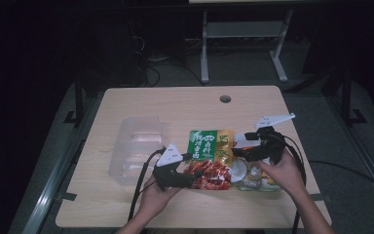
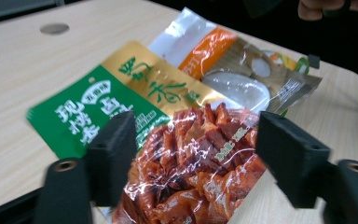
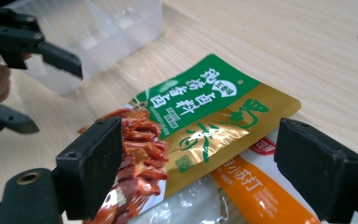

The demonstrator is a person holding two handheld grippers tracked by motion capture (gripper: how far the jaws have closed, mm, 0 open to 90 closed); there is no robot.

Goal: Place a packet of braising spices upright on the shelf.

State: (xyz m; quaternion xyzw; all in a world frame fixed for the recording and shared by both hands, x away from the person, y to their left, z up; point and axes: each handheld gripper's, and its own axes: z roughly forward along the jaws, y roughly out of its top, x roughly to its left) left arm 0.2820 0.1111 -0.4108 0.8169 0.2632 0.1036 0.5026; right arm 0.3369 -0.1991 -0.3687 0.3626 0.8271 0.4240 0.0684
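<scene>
Left tongs (image 1: 195, 176): held low at the near left of the counter, pointing at the red pack; jaws apart, one on each side of the pack's near end, and in the left gripper view the pads stand off the film, so no grip shows.
Right tongs (image 1: 238, 152): held above the pile's right side, jaws wide apart with nothing between them; in the right gripper view they frame the green-gold pouch from above.
Red pack (image 2: 191, 163): clear film over red-brown strips, lying on the near left of the pile, overlapping the pouch's lower edge.
Green-gold pouch (image 3: 205, 112): flat on the counter, green half toward the tub, gold half toward the right; partly under the red pack.
Orange-white pack (image 2: 205, 46): tucked under the pouch's gold end.
Clear pack (image 2: 256, 79): just beside the orange one at the pile's right; contents look like pale round pieces, hard to make out.
Tub (image 1: 136, 146): clear plastic, left of the pile, close to it but apart.
Counter (image 1: 175, 105): light wood, with a round hole near the far edge.
</scene>
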